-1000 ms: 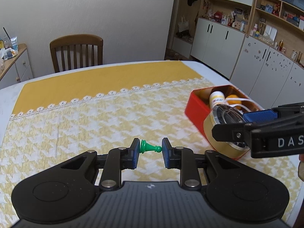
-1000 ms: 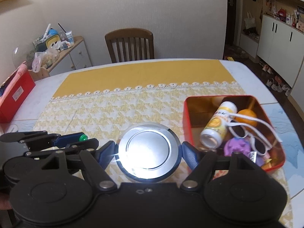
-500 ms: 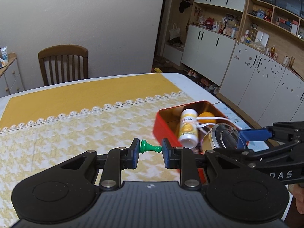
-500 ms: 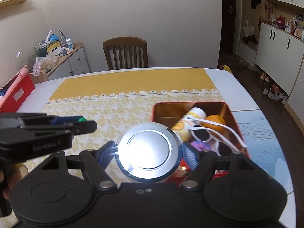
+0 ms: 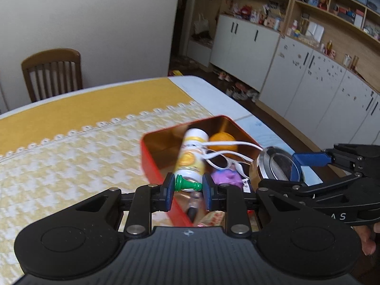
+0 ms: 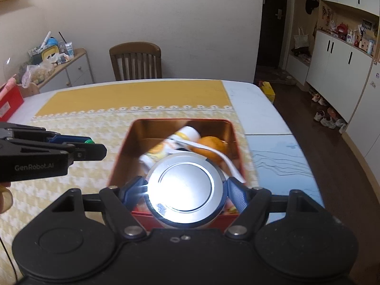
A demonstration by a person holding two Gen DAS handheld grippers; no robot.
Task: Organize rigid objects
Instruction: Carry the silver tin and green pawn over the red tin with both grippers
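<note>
My left gripper (image 5: 187, 186) is shut on a small green chess pawn (image 5: 188, 184), held sideways above the near left corner of a red tin box (image 5: 152, 161). My right gripper (image 6: 185, 188) is shut on a round tin with a silver lid (image 6: 185, 185), which hangs over the near side of the red tin box (image 6: 121, 156). From the left wrist view the round tin (image 5: 275, 166) and the right gripper (image 5: 308, 163) sit at the box's right side. The left gripper (image 6: 80, 146) with the pawn (image 6: 88, 141) shows left of the box in the right wrist view.
Inside the box lie a white and yellow bottle (image 5: 192, 156), an orange (image 5: 222, 140), white sunglasses (image 5: 225, 156) and a purple thing (image 5: 225, 175). The table carries a yellow patterned cloth (image 5: 71, 152). A wooden chair (image 6: 135, 60) stands at the far side. White cabinets (image 5: 308, 83) line the right.
Both grippers have moved to the right across the cloth and now hang over the red box, each still holding its object.
</note>
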